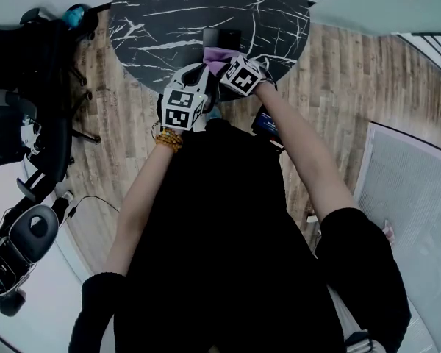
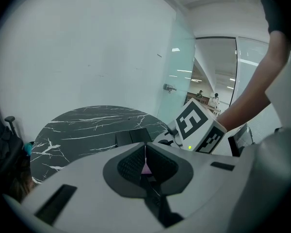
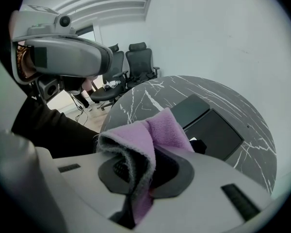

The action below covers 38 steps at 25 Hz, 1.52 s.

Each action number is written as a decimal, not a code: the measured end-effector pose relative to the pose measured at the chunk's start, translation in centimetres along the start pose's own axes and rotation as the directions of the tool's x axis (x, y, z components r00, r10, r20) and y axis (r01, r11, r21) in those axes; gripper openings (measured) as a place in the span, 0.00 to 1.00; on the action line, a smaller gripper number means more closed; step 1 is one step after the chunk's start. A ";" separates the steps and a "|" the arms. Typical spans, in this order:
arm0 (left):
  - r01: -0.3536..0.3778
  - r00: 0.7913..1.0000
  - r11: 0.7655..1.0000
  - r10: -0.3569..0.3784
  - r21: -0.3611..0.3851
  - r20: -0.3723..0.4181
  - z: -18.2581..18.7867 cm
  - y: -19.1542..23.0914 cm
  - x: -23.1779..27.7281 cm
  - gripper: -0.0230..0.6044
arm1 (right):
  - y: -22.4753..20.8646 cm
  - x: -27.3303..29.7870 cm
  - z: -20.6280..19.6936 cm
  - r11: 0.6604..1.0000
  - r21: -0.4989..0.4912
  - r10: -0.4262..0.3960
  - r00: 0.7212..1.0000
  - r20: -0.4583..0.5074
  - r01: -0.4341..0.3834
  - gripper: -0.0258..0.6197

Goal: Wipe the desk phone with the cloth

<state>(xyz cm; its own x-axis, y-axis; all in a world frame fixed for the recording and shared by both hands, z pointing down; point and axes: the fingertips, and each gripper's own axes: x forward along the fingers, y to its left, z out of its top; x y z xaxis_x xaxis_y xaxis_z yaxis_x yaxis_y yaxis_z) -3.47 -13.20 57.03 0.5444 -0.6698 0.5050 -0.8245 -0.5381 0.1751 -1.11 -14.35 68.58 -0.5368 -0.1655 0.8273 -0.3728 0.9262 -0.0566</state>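
Note:
The desk phone [image 1: 220,38] is a flat dark unit on the near part of the round black marble table [image 1: 154,20]; it also shows in the right gripper view [image 3: 211,127] and the left gripper view [image 2: 132,137]. The purple cloth [image 3: 155,130] is folded over my right gripper [image 3: 143,166], which is shut on it just short of the phone. In the head view the cloth [image 1: 219,56] sticks out past the right gripper [image 1: 224,65]. My left gripper [image 2: 145,154] sits close beside the right gripper [image 2: 196,127], shut, with a thin purple sliver pinched between its pads.
Black office chairs [image 1: 29,123] stand on the wood floor at the left. A small device with a blue screen [image 1: 266,121] hangs by the person's right forearm. A white panel [image 1: 419,197] lies at the right, and a glass wall [image 2: 184,67] rises behind the table.

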 end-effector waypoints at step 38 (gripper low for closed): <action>-0.004 1.000 1.000 0.004 -0.002 -0.016 -0.2 -0.1 0.0 0.07 | 3.4 0.9 -2.0 0.992 -0.027 0.121 0.991 -0.055 -0.122 0.13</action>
<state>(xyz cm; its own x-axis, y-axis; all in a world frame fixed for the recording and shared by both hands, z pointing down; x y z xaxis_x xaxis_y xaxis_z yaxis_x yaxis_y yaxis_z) -3.37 -13.08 57.16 0.5384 -0.6635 0.5195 -0.8270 -0.5345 0.1743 -1.33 -10.64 70.25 -0.5355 -0.0338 0.8439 -0.2836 0.9484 -0.1420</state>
